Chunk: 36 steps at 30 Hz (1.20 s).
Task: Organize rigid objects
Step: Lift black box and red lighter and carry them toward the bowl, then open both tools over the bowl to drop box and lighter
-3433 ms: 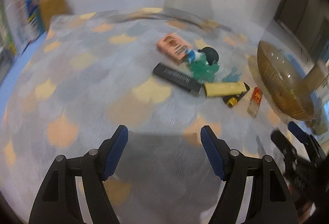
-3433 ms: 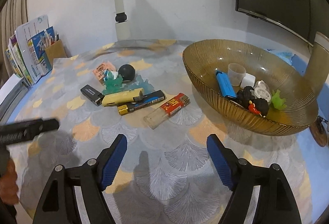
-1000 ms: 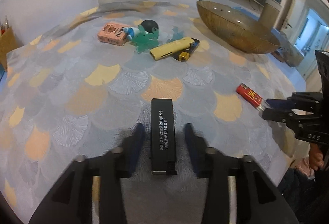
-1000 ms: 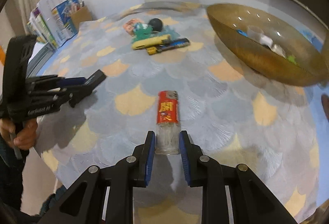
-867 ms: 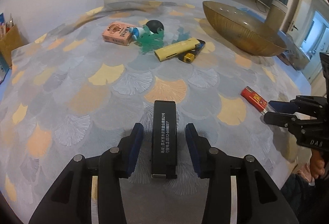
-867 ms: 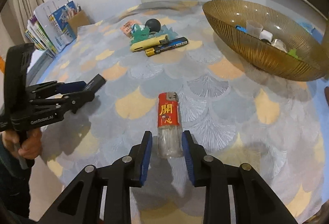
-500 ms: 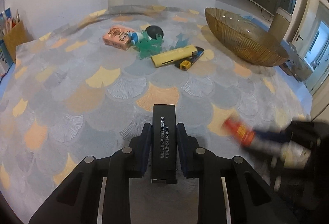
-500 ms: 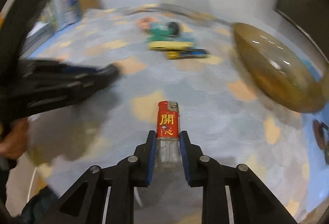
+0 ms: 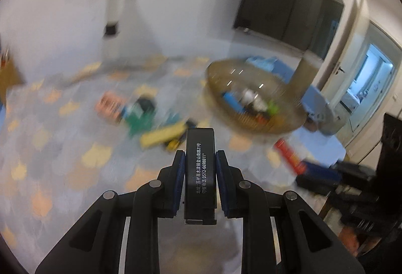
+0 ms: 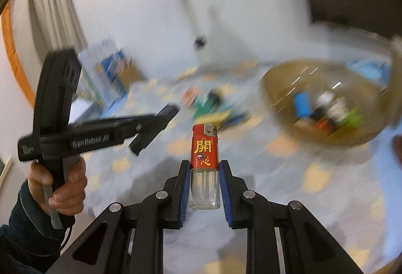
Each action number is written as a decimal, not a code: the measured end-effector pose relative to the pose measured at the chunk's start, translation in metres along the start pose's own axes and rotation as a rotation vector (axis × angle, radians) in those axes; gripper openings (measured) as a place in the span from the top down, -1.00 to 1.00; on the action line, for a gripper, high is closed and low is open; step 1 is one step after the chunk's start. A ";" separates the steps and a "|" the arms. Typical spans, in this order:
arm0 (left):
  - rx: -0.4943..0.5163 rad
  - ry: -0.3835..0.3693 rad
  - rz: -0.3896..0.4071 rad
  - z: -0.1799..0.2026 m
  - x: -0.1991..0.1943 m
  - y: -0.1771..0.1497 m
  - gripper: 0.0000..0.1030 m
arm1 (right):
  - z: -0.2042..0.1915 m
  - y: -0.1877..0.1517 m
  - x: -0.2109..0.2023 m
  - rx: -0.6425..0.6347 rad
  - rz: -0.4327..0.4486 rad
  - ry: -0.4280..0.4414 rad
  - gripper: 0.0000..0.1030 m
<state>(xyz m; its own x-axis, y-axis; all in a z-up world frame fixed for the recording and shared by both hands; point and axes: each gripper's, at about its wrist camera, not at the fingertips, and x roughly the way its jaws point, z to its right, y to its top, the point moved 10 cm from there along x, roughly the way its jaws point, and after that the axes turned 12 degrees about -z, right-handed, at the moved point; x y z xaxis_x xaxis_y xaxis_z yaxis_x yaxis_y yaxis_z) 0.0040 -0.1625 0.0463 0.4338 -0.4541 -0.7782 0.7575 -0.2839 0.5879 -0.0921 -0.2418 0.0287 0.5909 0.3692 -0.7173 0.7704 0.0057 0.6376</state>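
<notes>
My left gripper point(image 9: 200, 161) is shut on a black rectangular box point(image 9: 200, 173) with white print and holds it above the table. My right gripper point(image 10: 204, 168) is shut on a red lighter point(image 10: 204, 163) with a clear base, also held in the air. The left gripper with the black box shows in the right wrist view point(image 10: 150, 125). The right gripper with the red lighter shows in the left wrist view point(image 9: 289, 155). The amber glass bowl point(image 9: 294, 118) holding several small items stands at the right, also seen in the right wrist view point(image 10: 276, 98). Both views are motion-blurred.
On the patterned tablecloth point(image 9: 62, 148) lie a pink box point(image 9: 110, 104), a green toy point(image 9: 138, 120), a dark ball point(image 9: 147, 103) and a yellow bar point(image 9: 163, 135). Books and a brown holder point(image 10: 110, 73) stand at the table's far left.
Both grippers have risen from the table with their objects. The views have swung up toward the bowl and the wall.
</notes>
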 end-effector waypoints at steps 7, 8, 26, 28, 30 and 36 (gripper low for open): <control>0.079 -0.021 0.066 0.057 0.017 0.086 0.59 | 0.119 0.057 -0.078 0.167 0.171 -0.289 0.57; 0.076 -0.026 0.062 0.061 0.025 0.095 0.59 | 0.137 0.063 -0.081 0.207 0.171 -0.305 0.57; 0.038 0.030 -0.091 0.071 0.105 0.091 -0.16 | 0.223 0.048 -0.018 0.409 -0.068 -0.276 0.37; 0.029 0.041 -0.063 0.060 0.091 0.086 -0.17 | 0.221 0.042 -0.023 0.419 -0.050 -0.276 0.37; 0.017 0.057 -0.042 0.045 0.073 0.076 -0.20 | 0.216 0.037 -0.031 0.422 -0.030 -0.265 0.34; -0.157 0.078 -0.008 -0.027 0.029 0.024 -0.33 | 0.177 0.034 -0.050 0.398 0.047 -0.185 -0.15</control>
<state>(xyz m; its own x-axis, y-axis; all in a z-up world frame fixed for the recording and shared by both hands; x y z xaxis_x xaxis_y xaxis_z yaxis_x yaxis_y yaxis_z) 0.0479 -0.1596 0.0313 0.4593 -0.3841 -0.8009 0.8254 -0.1487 0.5446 -0.0528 -0.4248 0.0365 0.6327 0.1873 -0.7514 0.7523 -0.3789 0.5390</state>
